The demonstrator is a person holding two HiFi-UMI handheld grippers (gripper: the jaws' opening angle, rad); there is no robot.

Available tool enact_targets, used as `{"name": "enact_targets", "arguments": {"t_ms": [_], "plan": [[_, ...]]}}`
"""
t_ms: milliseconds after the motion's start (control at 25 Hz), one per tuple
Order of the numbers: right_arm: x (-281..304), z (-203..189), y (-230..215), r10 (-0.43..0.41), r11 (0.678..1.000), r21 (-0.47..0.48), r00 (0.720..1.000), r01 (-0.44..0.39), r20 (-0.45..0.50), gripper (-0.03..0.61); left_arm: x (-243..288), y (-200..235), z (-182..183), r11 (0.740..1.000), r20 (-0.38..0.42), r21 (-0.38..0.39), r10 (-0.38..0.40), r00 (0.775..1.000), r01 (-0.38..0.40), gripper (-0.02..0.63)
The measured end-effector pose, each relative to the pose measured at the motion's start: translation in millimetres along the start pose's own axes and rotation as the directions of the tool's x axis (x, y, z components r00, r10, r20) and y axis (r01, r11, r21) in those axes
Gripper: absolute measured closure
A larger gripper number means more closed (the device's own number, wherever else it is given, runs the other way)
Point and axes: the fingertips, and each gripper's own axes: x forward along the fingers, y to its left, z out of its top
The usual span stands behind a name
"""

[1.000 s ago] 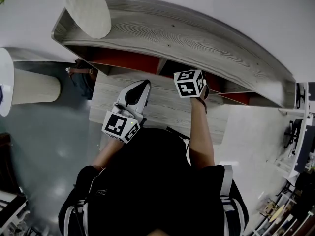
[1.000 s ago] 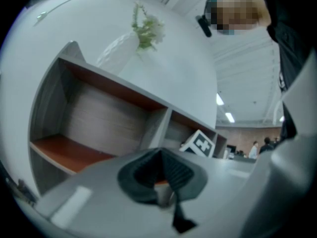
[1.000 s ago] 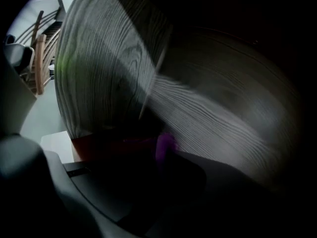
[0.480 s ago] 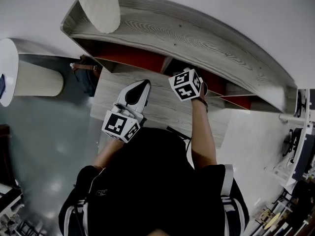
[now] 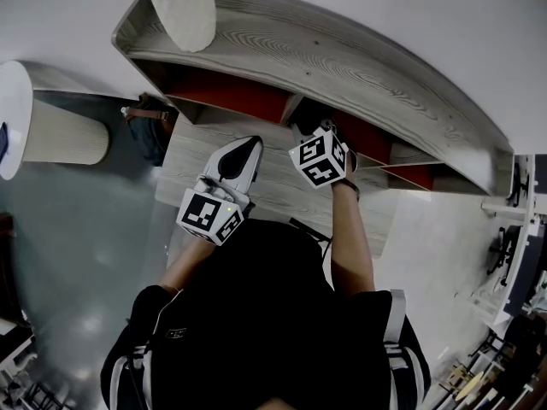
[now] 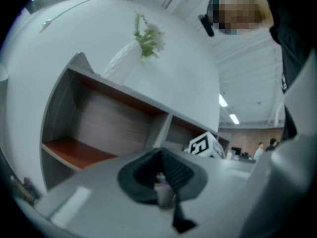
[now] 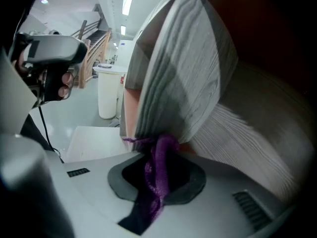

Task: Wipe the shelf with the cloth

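Observation:
The shelf is a long grey wood unit with red boards inside. My right gripper is shut on a purple cloth, which presses against the grey edge of a shelf panel. In the head view only its marker cube shows, at the mouth of a middle compartment; the jaws are hidden. My left gripper hangs shut in front of the shelf, apart from it, pointing at the left compartment. A small pale bit sits between its pads; what it is cannot be told.
A white vase with a plant stands on the shelf top at the left. A pale ribbed bin and a brown bag stand on the floor to the left. A low grey wood surface lies under both grippers.
The right gripper's cube has slid slightly left and toward me along the compartment front. The left gripper has stayed where it was.

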Motion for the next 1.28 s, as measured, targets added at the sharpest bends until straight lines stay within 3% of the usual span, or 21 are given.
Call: {"name": "enact_targets", "arguments": {"t_ms": [240,560,680,800,920,1080,1280], "plan": [[-14,-4,21,0.022,1.000,-0.019,1.000,-0.022,0.003,0.529,1,-4,1,1.000,-0.003,0.006,-0.022,1.000,0.022,0.609],[-36,-22,60,0.030,0.998,0.056,0.999,-0.029,-0.020,0.529,-2,-2,1,0.999,-0.011,0.006,-0.035,0.999,0.035,0.609],[-44,-25,75,0.051,0.987,0.152,0.999,-0.051,0.006,0.529,-3,-2,-1,0.999,-0.015,0.002,-0.038,0.999,0.038,0.609],[-65,-14,66,-0.064,0.942,0.336,0.989,0.017,0.130,0.529,-5,-2,-2,0.999,-0.015,0.001,-0.037,0.999,0.037,0.609],[-91,-6,51,-0.220,0.851,0.520,0.949,0.074,0.225,0.529,-5,1,-2,0.999,-0.016,0.010,-0.032,0.999,0.033,0.609],[-115,-7,46,-0.344,0.791,0.599,0.902,0.127,0.262,0.528,-6,-2,-5,0.999,-0.026,0.017,-0.034,0.999,0.035,0.609],[-126,-3,49,-0.378,0.760,0.641,0.876,0.108,0.300,0.528,-4,-8,-10,0.999,-0.031,0.019,-0.041,0.999,0.042,0.609]]}}
